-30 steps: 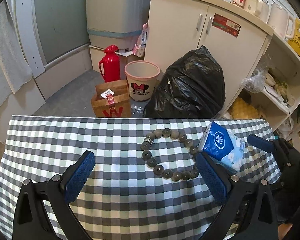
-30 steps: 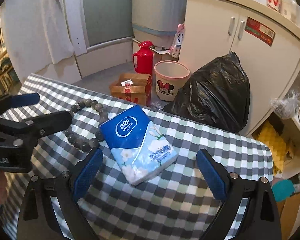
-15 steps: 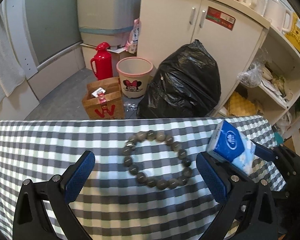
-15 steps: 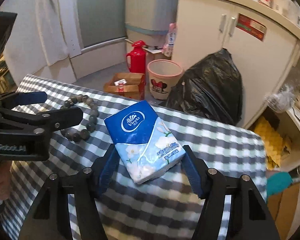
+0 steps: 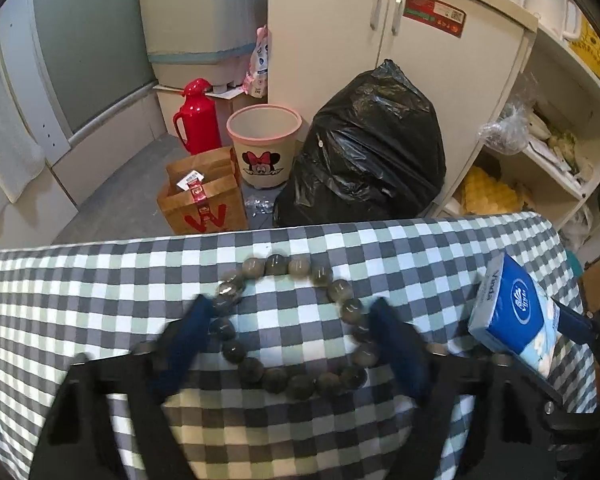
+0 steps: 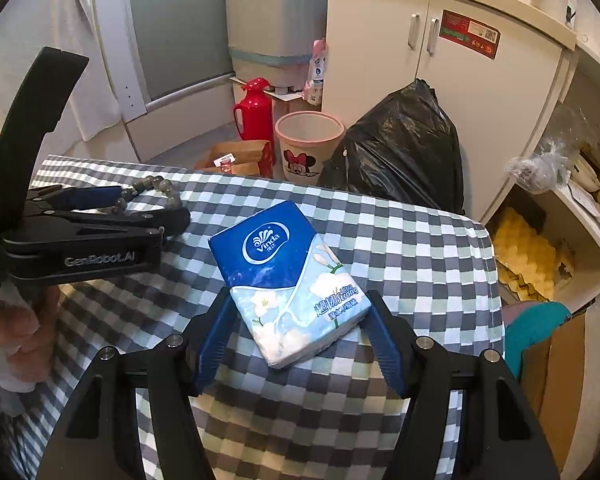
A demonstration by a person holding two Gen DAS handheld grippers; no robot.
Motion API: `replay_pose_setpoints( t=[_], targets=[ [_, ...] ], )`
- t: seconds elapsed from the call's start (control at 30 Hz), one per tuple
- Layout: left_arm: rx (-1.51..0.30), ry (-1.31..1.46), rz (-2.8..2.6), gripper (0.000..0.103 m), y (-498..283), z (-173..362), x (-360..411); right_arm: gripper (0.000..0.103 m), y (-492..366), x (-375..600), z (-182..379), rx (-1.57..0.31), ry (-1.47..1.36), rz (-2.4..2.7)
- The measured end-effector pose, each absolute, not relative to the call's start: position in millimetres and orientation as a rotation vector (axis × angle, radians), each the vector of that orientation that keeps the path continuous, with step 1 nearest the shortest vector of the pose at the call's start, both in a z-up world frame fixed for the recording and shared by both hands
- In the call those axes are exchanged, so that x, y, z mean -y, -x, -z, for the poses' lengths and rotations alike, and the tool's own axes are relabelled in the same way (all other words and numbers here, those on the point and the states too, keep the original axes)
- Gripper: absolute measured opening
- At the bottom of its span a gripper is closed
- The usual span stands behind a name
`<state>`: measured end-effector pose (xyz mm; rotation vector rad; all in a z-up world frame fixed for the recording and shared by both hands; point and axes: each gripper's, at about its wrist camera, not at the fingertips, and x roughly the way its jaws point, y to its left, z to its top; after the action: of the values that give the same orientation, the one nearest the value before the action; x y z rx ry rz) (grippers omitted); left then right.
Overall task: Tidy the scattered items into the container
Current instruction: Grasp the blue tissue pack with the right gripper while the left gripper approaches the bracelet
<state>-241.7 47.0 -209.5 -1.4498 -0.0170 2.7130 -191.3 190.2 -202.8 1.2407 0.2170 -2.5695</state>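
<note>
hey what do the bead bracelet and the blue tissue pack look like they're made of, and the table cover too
Bead bracelet: round grey-brown beads, glossy and slightly translucent, likely polished stone or glass; cannot tell which.
Tissue pack: thin printed plastic film with a soft sheen, dented at the right gripper, so soft paper inside.
Table cover: matte woven fabric, checked, draping over the table edge.

Bead bracelet (image 5: 292,324) lies left of tissue pack (image 5: 514,322) on table (image 5: 80,280).

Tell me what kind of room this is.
Probably a home kitchen or utility corner: a cream cupboard carrying kettles, a full black rubbish bag beside a cartoon bin, and a red thermos flask on the floor.
</note>
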Motion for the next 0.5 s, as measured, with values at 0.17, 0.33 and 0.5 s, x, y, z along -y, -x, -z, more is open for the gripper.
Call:
replay_pose_setpoints(
  t=[0.17, 0.33, 0.5],
  targets=[
    [0.029, 1.442, -2.69, 0.023, 237, 207, -44, 0.064, 188, -189, 198, -0.195, -1.229, 2.577],
    [0.064, 1.432, -2.649, 0.023, 226, 204, -42, 0.064, 182, -186, 190, -0.182, -1.207, 2.583],
    [0.063, 1.403, -2.668, 0.0, 208, 191, -39, 0.064, 171, -183, 177, -0.167, -1.172, 2.598]
  ],
)
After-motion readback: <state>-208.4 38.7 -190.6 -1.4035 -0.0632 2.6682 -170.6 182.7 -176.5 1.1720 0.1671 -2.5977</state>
